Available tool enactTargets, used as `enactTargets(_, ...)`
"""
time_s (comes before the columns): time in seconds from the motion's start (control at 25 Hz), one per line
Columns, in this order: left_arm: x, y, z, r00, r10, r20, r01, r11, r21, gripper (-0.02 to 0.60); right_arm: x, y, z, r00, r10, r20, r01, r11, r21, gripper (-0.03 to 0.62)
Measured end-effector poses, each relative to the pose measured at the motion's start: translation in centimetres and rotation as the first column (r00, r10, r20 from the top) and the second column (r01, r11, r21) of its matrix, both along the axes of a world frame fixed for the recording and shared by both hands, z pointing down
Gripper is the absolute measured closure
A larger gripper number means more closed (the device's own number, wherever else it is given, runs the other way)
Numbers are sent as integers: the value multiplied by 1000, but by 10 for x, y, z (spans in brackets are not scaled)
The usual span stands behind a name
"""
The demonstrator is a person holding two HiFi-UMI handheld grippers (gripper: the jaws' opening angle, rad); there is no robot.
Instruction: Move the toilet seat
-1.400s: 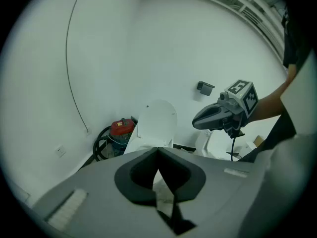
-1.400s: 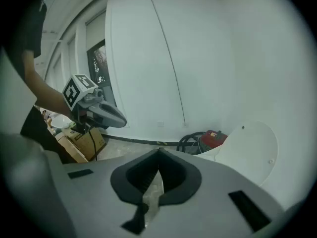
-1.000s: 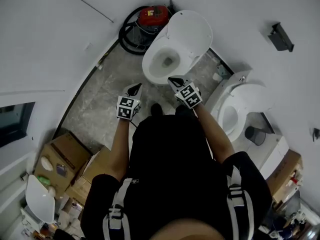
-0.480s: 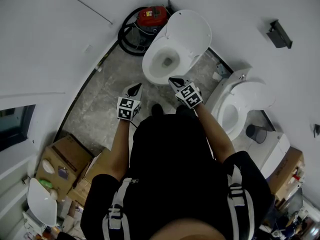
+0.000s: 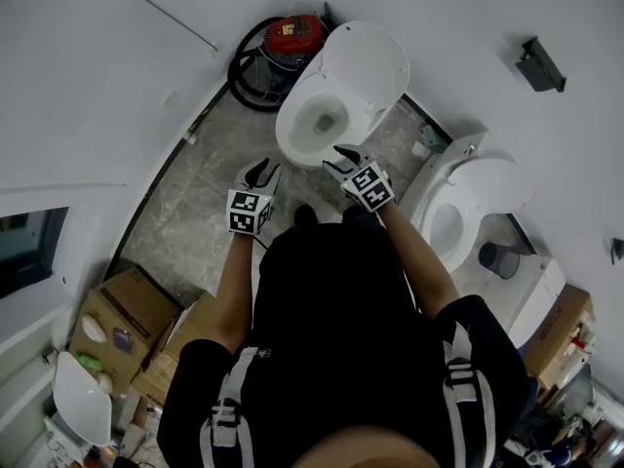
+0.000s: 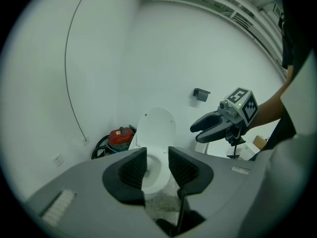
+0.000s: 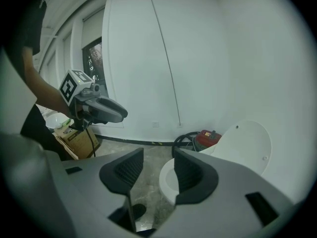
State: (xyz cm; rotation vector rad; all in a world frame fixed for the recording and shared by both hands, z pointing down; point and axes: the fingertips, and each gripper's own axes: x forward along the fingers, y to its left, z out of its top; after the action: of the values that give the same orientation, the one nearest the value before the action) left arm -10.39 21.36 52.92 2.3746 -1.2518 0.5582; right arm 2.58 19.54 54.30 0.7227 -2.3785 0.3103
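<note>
the toilet bowl [image 5: 295, 144] stands uncovered, its lid [image 5: 366, 61] raised.

The toilet [image 5: 292, 135] stands at the far end of the floor [image 5: 185, 198], against the wall, with its lid [image 5: 366, 61] raised behind the bowl. Just left of it, by the same wall, sits a vacuum cleaner [image 5: 295, 30] with its hose [image 5: 244, 71] looped round it. To the right stands a second toilet [image 5: 448, 227], its own lid [image 5: 492, 185] up behind it and a small bin [image 5: 499, 262] just beside it. A wall holder [image 5: 539, 67] hangs on the wall beyond that one. The person [image 5: 341, 320] stands directly before the first toilet. Cardboard boxes [image 5: 122, 305] lie to the person's left, below a window [image 5: 24, 242], and another box [image 5: 558, 328] lies to the right.
</note>
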Motion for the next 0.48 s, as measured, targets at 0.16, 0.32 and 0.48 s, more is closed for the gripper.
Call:
enactTargets(0.16,-3,-1,3,1000,-5,17,5,1000,4,394,2,2,2,1000,16,1,-16,1000,3,359)
enactTargets(0.32,-1,1,5,1000,6,25,-6,1000,0,355,3,3,-3,999,36,8,-36,999,10,321)
enactTargets(0.48,-1,3,8,1000,10,29,-9,1000,-8,323,3,11,4,1000,29,10,-28,999,-16,281)
